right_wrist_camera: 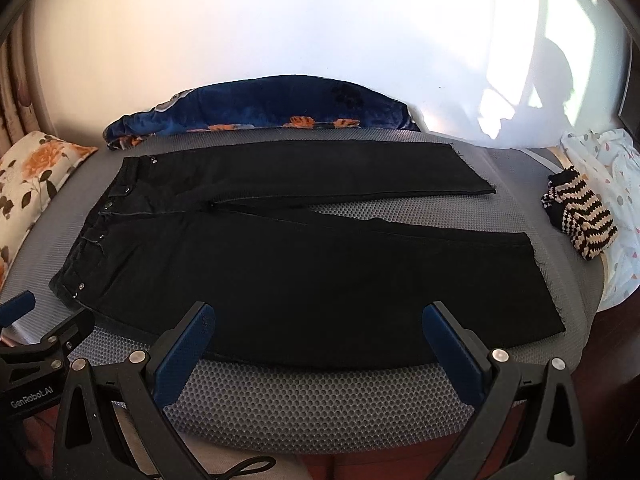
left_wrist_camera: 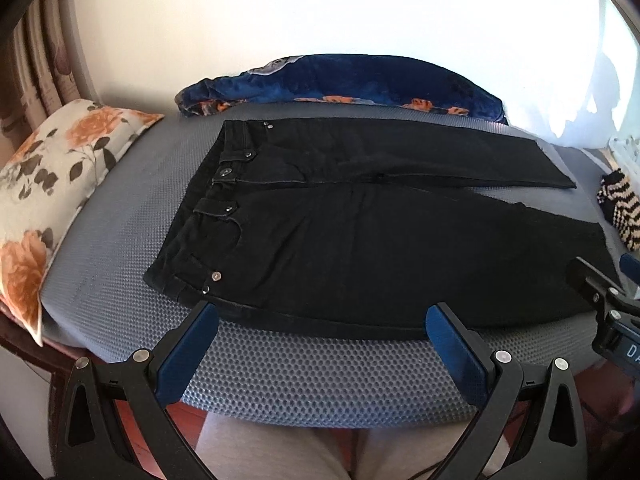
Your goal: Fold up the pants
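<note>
- Grey honeycomb-textured mattress pad covers the work surface, with a plain white wall behind it catching bright light and shadows on the right.
- Black denim pants lie flat and spread out on the pad, front side up, waistband toward the left and both legs running toward the right.
- Metal waist button and small rivets show along the waistband and pocket corners.
- Far leg runs along the back of the pad; the near leg angles away from it, so a wedge of pad shows between the two frayed hems.
- Dark blue plush blanket with orange flowers is bunched along the back edge of the pad, just beyond the far leg.
- Cream pillow printed with orange roses leans at the left end, near the waistband.
- Black-and-cream striped knitted item sits at the right end on white fabric with small coloured spots, apart from the hems.
- Left gripper, with blue-padded black fingers, is spread wide at the near edge of the pants, close to the waistband end, holding nothing.
- Right gripper is likewise spread wide at the near edge of the near leg, empty; whether its fingertips touch the cloth cannot be told.
</note>
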Tool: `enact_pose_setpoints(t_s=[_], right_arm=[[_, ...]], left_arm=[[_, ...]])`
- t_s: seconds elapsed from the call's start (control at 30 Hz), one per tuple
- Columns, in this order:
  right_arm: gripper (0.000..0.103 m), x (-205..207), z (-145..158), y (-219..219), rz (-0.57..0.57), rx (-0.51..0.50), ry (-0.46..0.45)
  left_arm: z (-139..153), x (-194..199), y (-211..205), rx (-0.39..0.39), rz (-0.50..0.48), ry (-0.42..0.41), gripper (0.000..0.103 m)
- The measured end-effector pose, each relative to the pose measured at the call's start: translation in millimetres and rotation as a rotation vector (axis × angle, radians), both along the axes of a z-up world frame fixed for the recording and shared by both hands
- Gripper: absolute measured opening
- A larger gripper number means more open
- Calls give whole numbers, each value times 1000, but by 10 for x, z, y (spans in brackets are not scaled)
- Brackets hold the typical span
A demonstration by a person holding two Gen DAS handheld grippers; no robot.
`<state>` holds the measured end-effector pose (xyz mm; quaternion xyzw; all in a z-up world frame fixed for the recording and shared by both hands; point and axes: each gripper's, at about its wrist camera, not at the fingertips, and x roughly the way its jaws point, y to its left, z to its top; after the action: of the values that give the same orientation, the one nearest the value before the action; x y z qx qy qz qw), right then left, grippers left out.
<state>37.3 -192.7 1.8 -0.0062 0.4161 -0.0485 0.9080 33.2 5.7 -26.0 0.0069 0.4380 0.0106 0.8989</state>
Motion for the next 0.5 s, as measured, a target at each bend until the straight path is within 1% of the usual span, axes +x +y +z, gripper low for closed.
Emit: enact_pose_setpoints(t_s=[0.17,0.3,0.5], right_arm=[[103,60,-7,39,8,-14,6],[103,91,-21,59,16,-18,11],[103,122,-37,87,20,-19,20]], left_arm=[[-29,44,20,-9,1,9,103],[-35,71,13,5,-5,5,103],[-55,87,16,-2,-7,15,103]])
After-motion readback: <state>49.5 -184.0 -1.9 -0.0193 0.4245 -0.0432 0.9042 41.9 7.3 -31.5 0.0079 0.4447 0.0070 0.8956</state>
